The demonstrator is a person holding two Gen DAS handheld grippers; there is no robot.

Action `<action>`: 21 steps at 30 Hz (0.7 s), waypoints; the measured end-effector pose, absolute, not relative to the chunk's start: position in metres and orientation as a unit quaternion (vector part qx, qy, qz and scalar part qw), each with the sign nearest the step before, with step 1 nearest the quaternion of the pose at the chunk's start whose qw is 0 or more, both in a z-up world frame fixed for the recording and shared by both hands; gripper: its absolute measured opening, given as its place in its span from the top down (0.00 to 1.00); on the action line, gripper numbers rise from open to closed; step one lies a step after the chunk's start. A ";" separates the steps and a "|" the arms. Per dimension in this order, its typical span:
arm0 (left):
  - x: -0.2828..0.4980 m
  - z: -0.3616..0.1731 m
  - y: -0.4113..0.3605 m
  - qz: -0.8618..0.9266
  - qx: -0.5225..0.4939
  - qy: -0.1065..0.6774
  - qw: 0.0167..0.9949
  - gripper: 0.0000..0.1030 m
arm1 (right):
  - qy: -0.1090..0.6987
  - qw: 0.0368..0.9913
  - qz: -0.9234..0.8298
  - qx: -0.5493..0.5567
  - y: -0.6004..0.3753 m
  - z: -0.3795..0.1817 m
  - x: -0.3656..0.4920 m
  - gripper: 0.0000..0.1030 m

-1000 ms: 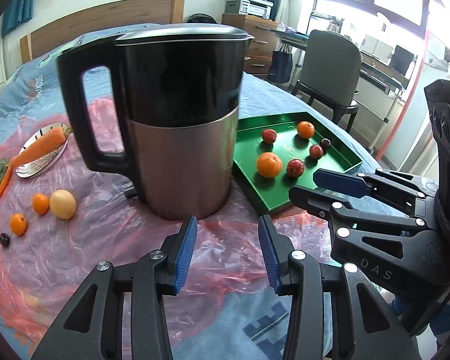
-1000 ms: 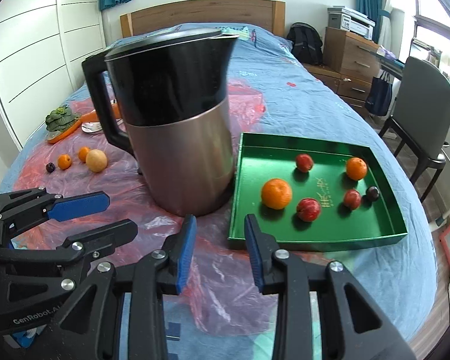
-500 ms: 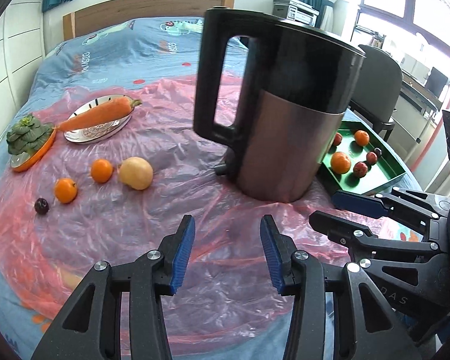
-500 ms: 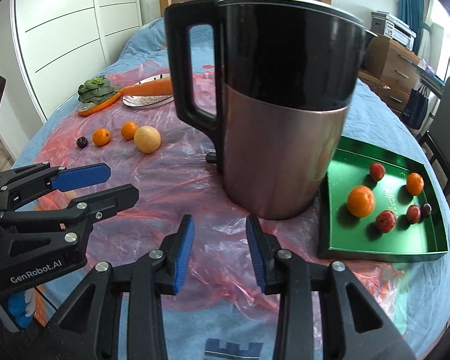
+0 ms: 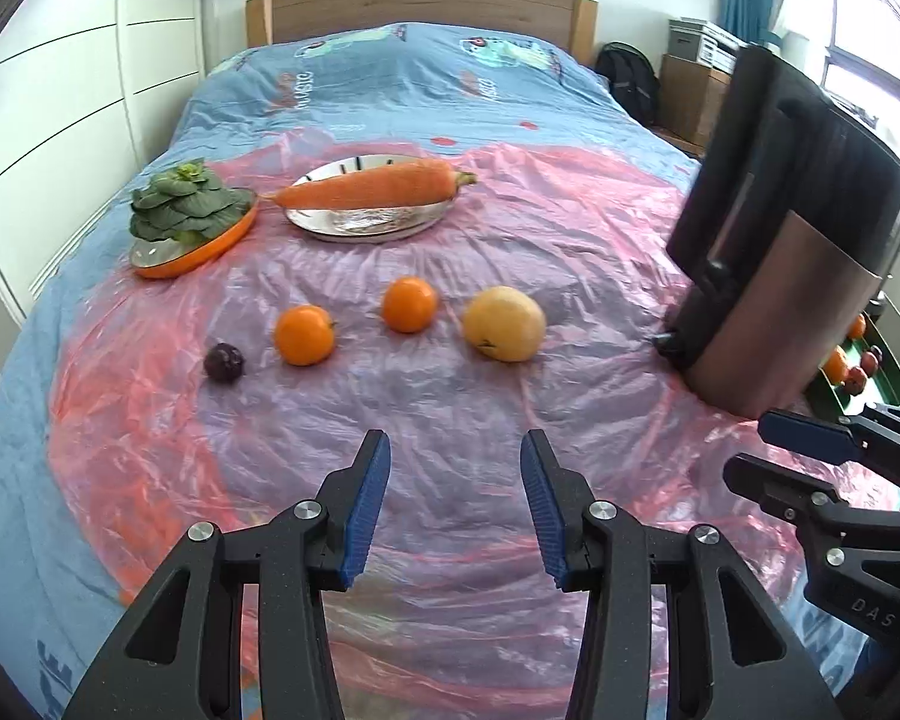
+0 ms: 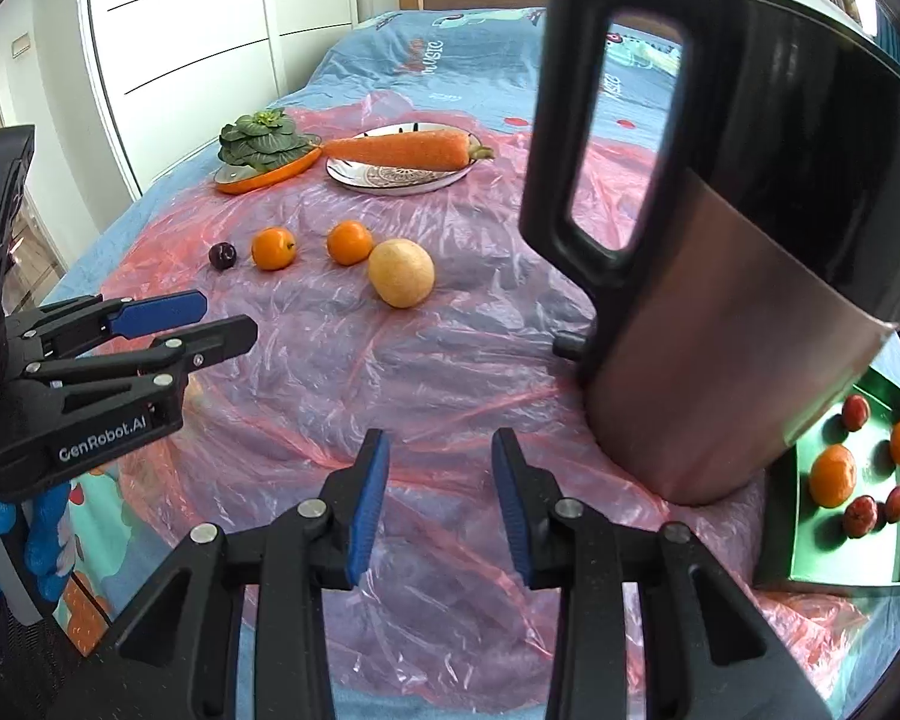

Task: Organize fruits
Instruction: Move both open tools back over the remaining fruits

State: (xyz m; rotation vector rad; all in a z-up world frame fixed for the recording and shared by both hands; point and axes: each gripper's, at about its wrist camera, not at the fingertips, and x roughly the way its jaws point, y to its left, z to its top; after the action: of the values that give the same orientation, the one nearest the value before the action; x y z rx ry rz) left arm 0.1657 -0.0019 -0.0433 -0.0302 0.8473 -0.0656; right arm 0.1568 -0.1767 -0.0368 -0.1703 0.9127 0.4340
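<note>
Fruits lie in a loose row on the pink plastic sheet [image 5: 450,420] spread over the bed: a small dark plum [image 5: 223,362], two glossy oranges [image 5: 304,335] [image 5: 409,304], and a larger pale yellow round fruit [image 5: 503,324] with a dull, dimpled skin. None of them touch. More fruit sits in the green tray [image 6: 840,570] behind the kettle [image 6: 750,240]: two oranges and several small red fruits. The left gripper [image 5: 455,507] hovers over bare sheet in front of the row, jaws spread with nothing between them. The right gripper [image 6: 440,501] hangs beside it near the kettle, jaws likewise apart and empty.
</note>
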 end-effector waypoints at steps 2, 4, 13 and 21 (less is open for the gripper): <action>0.173 -0.047 0.019 -0.009 -0.026 0.410 0.912 0.61 | 0.435 0.869 0.217 -0.089 -0.166 -0.040 0.162 0.64; 0.179 -0.051 0.038 0.014 -0.037 0.410 0.911 0.61 | 0.434 0.867 0.225 -0.092 -0.156 -0.043 0.169 0.63; 0.211 -0.074 0.111 0.092 -0.093 0.406 0.904 0.59 | 0.412 0.868 0.250 -0.115 -0.114 -0.054 0.206 0.29; 0.242 -0.094 0.144 0.112 -0.124 0.403 0.900 0.57 | 0.398 0.874 0.247 -0.134 -0.094 -0.069 0.241 0.06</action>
State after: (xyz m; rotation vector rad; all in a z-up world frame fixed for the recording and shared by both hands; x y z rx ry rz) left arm 0.2417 0.1442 -0.0936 -0.2569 0.8342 0.2310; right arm 0.2409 -0.0939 -0.0692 -0.2791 0.8304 0.5157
